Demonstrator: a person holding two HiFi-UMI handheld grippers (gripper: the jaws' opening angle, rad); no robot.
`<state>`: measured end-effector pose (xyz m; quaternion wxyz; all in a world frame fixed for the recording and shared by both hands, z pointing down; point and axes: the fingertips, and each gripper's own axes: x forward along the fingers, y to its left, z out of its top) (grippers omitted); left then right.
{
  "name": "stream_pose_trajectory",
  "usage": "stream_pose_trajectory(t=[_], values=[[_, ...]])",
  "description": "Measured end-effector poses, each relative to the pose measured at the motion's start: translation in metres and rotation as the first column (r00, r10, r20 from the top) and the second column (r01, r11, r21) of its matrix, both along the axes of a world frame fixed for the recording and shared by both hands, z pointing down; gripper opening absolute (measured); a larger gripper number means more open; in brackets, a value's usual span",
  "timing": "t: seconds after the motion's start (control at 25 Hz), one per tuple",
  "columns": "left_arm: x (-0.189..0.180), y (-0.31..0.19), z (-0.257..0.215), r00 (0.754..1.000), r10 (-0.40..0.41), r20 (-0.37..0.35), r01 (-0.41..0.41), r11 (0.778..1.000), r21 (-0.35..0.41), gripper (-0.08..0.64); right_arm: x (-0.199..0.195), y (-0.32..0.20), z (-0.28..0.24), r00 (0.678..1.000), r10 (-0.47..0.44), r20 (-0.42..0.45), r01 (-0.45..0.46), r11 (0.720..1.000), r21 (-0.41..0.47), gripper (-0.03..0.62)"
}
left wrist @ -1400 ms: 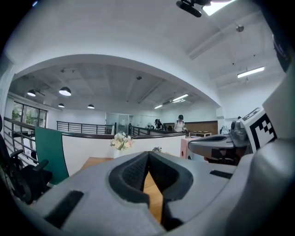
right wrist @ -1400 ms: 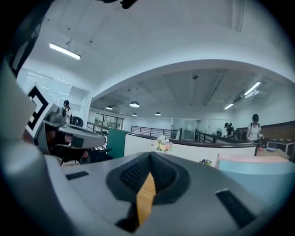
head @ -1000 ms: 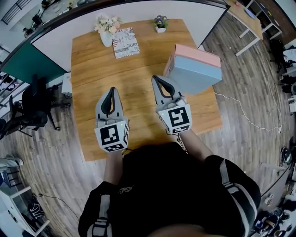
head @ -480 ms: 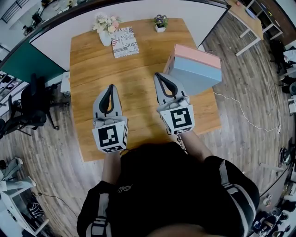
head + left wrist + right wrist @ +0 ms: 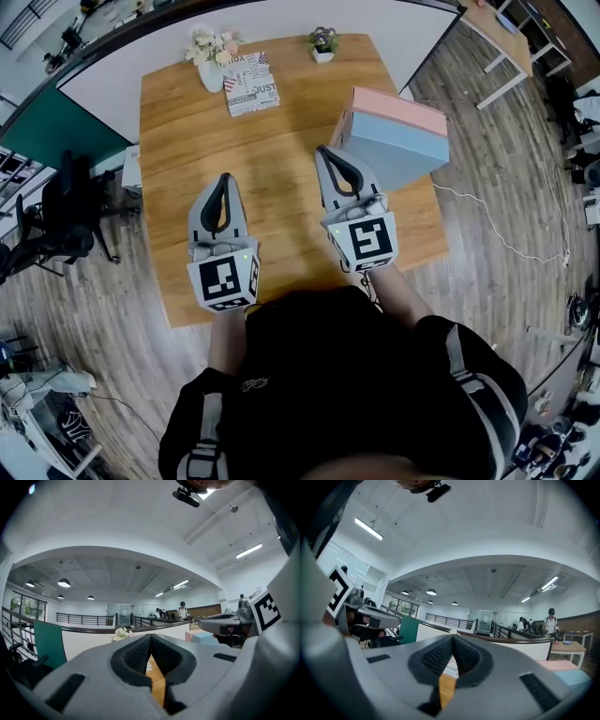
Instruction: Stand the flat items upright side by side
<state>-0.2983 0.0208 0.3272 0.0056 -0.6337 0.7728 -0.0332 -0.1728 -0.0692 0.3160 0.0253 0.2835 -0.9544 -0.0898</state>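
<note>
Wooden surface (image 5: 281,141) ahead: the printed book (image 5: 252,84) lies flat at its far edge, just beside the flower vase (image 5: 213,58). My left gripper (image 5: 223,180) and right gripper (image 5: 329,153) hover near me, fingers clenched, empty. Reaching in, I could topple that vase.

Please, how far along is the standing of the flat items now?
Done: nothing visible yet. The printed book lies flat beside the flower vase; the pink and blue box sits at the table right side. In hand: nothing; the left claw and right claw are shut and empty. Left: all the standing.
</note>
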Motion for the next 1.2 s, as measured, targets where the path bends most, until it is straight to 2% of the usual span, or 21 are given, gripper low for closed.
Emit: stream_pose_trajectory(t=[0.76,1.2], values=[[0.0,-0.002,0.002,1.0,0.016,-0.021,-0.016,1.0,0.004,0.006,-0.001,0.003,0.001,1.0,-0.008,-0.029,0.007,1.0,-0.024,0.005],[0.004,-0.005,0.007,0.999,0.027,-0.031,-0.027,1.0,0.001,0.008,0.008,-0.005,0.004,1.0,0.014,-0.023,-0.014,1.0,0.005,0.005]])
